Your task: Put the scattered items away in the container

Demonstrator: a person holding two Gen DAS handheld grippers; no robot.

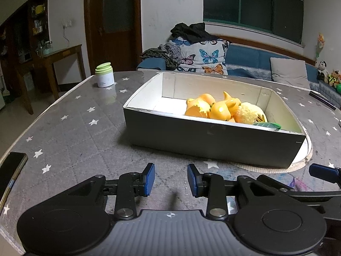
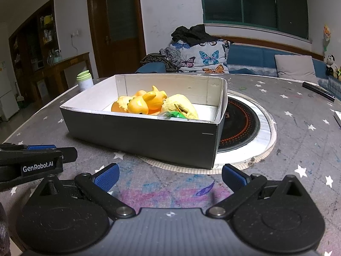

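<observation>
A grey cardboard box with a white inside stands on the star-patterned table; it also shows in the right wrist view. Inside lie orange toy dinosaurs, a yellow fluffy toy and a green item. My left gripper is open and empty, low over the table in front of the box. My right gripper is wide open and empty, also in front of the box. The left gripper shows at the left of the right view.
A white jar with a green lid stands at the far left of the table. A black phone lies at the left edge. A round cooktop sits under the box's right end. A dark remote lies far right. A sofa stands behind.
</observation>
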